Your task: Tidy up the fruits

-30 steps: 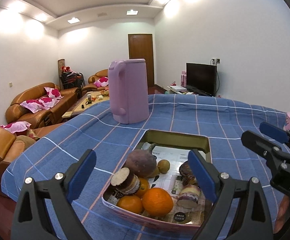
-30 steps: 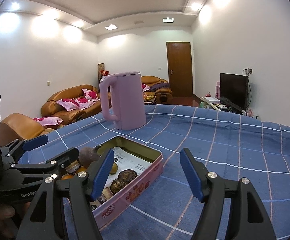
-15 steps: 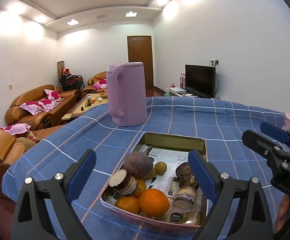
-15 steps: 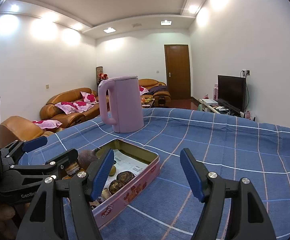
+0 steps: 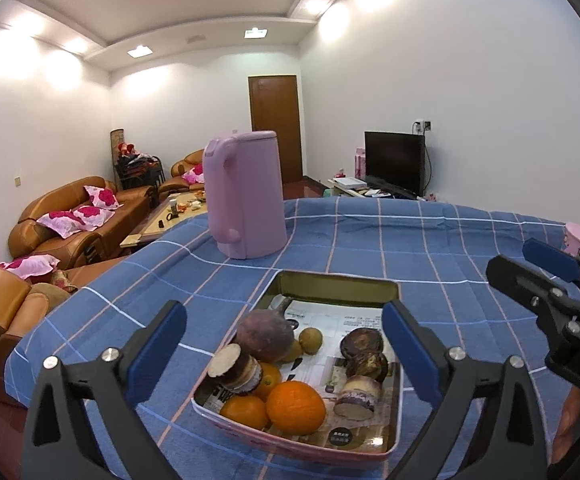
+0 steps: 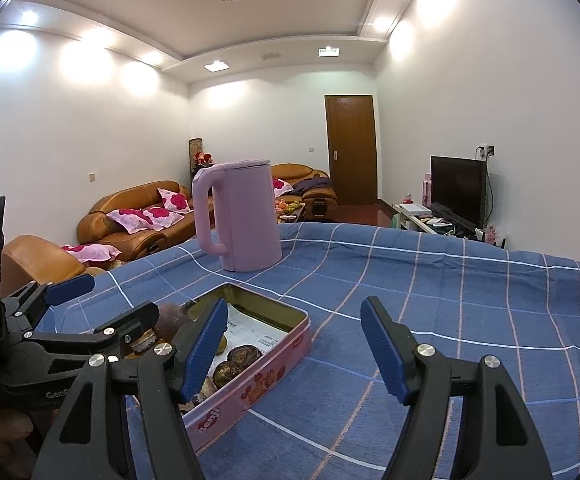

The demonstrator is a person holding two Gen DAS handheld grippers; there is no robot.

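A pink tin tray sits on the blue checked tablecloth, lined with printed paper. It holds oranges, a purple sweet potato, a cut sweet potato piece, a small brown fruit and dark round fruits. My left gripper is open and empty, above the tray's near end. My right gripper is open and empty, right of the tray. The right gripper also shows in the left wrist view.
A tall pink kettle stands on the table behind the tray. A small pink cup stands at the table's far right edge. Brown sofas, a coffee table and a TV lie beyond the table.
Both grippers have risen and pulled back a little; the tray and kettle sit lower and farther in view. Both stay open. The fruits have not moved.
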